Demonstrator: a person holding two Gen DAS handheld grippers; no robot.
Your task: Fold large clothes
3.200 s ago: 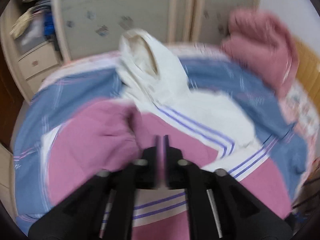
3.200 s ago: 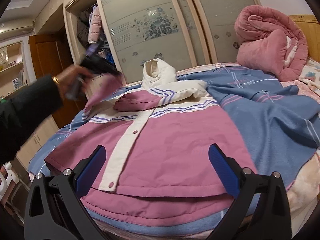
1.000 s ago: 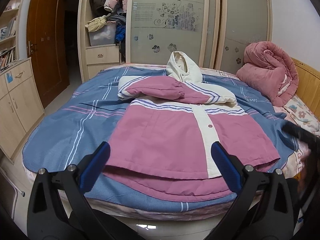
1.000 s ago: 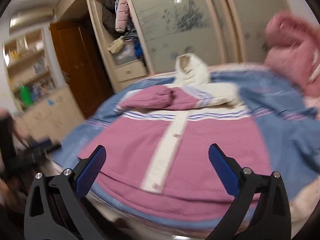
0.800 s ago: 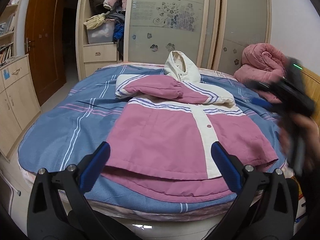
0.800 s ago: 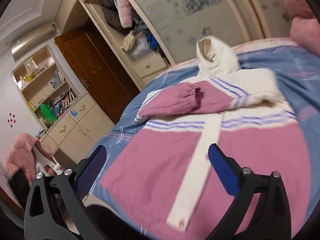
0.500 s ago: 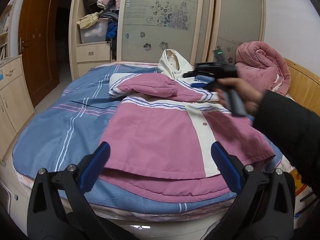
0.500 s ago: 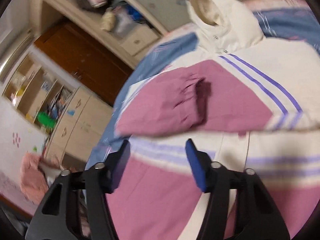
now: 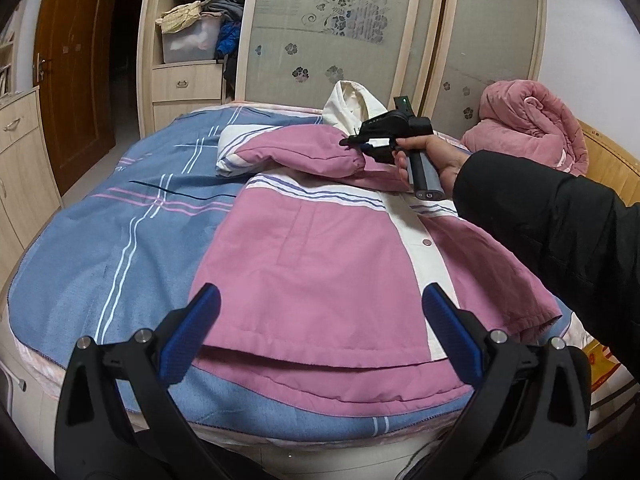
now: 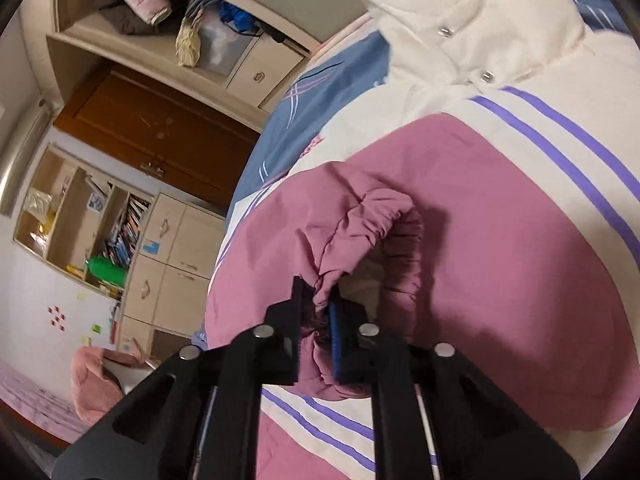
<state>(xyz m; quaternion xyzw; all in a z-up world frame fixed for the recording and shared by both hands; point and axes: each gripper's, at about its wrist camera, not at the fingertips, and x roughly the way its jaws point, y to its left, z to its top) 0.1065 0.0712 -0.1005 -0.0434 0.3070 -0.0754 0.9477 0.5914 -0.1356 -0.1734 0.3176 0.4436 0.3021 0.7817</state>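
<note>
No words, brand names or numbers can be read in either view. The frosted wardrobe doors point(image 9: 340, 32) carry flower patterns and a block of fine lines that may be writing, but it is too small to make out. Small stickers on the cabinet doors point(image 10: 151, 246) and the book spines on the shelf point(image 10: 124, 232) in the right wrist view are likewise too blurred to read.

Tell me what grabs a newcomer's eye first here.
The pink and cream jacket spread across the blue bed cover dominates. The right gripper pinches the sleeve cuff folded over the chest, while the left gripper hovers open at the hem.
</note>
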